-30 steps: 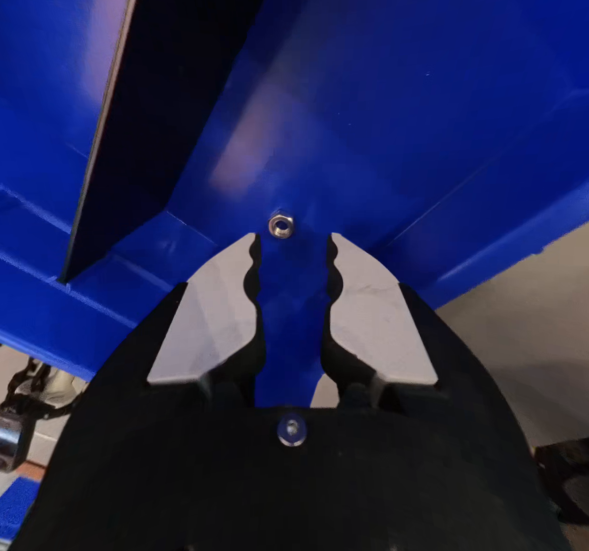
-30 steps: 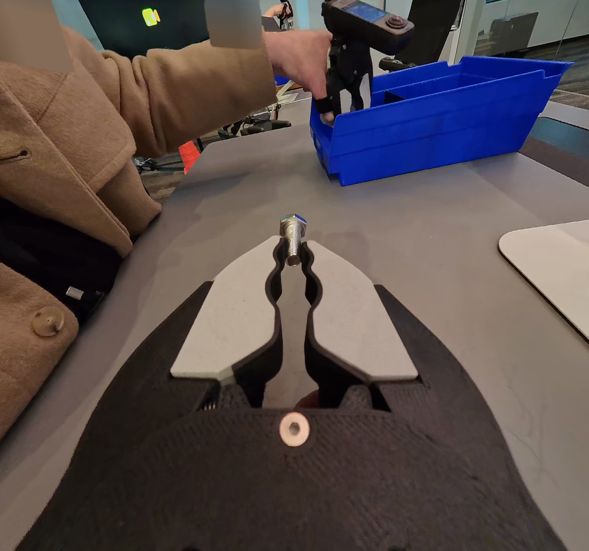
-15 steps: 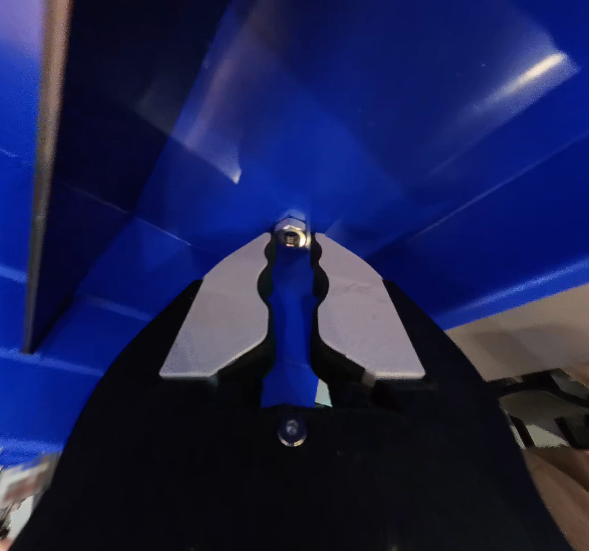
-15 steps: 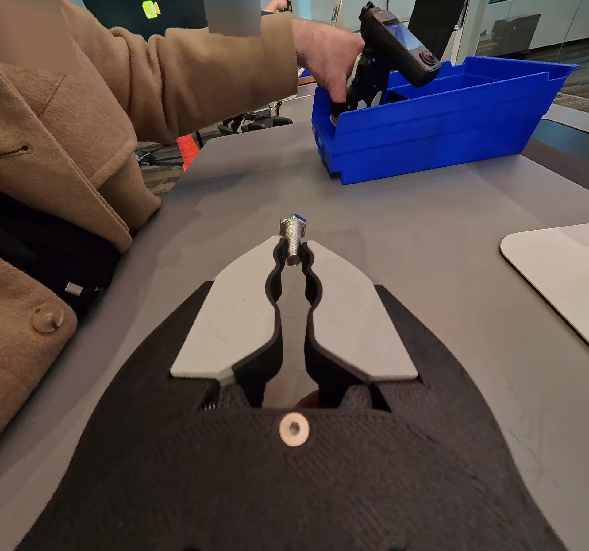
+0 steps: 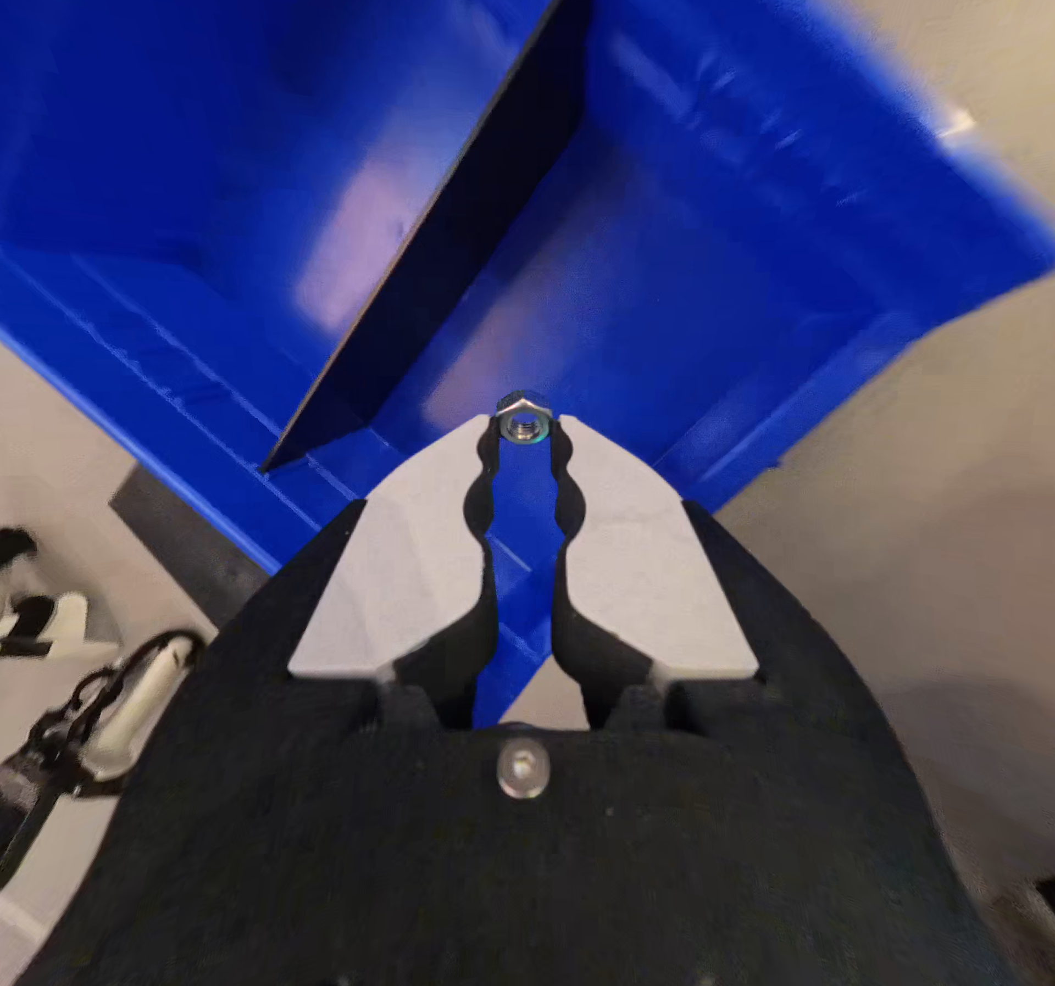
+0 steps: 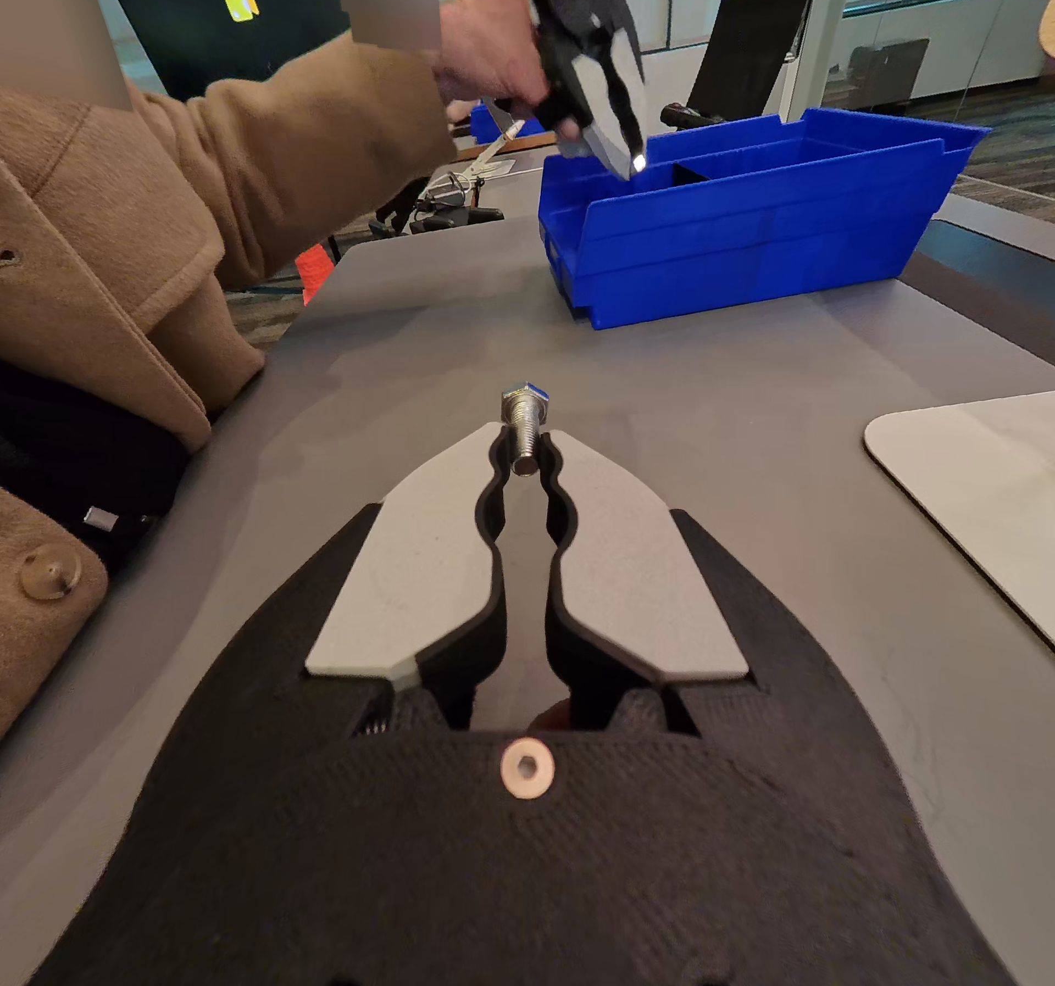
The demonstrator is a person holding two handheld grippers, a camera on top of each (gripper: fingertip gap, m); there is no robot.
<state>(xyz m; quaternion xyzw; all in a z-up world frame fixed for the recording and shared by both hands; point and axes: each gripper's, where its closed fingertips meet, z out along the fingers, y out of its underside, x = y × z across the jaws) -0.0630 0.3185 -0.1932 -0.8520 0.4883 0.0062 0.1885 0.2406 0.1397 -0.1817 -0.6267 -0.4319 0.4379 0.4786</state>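
Note:
My left gripper [image 5: 522, 426] is shut on a small steel hex nut [image 5: 523, 424] and holds it above the blue bin [image 5: 742, 205], over the compartment right of the black divider [image 5: 456, 251]. In the right wrist view the left gripper [image 6: 628, 157] hangs over the near end of the blue bin [image 6: 742, 239] with the nut [image 6: 638, 162] glinting at its tips. My right gripper [image 6: 525, 445] is shut on the threaded shank of a steel hex bolt [image 6: 524, 416], head pointing away, held low over the grey table [image 6: 742, 388].
A person's tan coat sleeve [image 6: 257, 159] reaches in from the left. A pale mat [image 6: 982, 479] lies on the table at the right. Black straps and a white piece [image 5: 114, 696] lie left of the bin. A black chair [image 6: 748, 45] stands behind. The left gripper's tips are roughly 35 centimeters from the right gripper's.
My left gripper closed on the nut on the bin floor and lifted it up out of the bin, turning as it rose. My right gripper with the bolt has stayed still.

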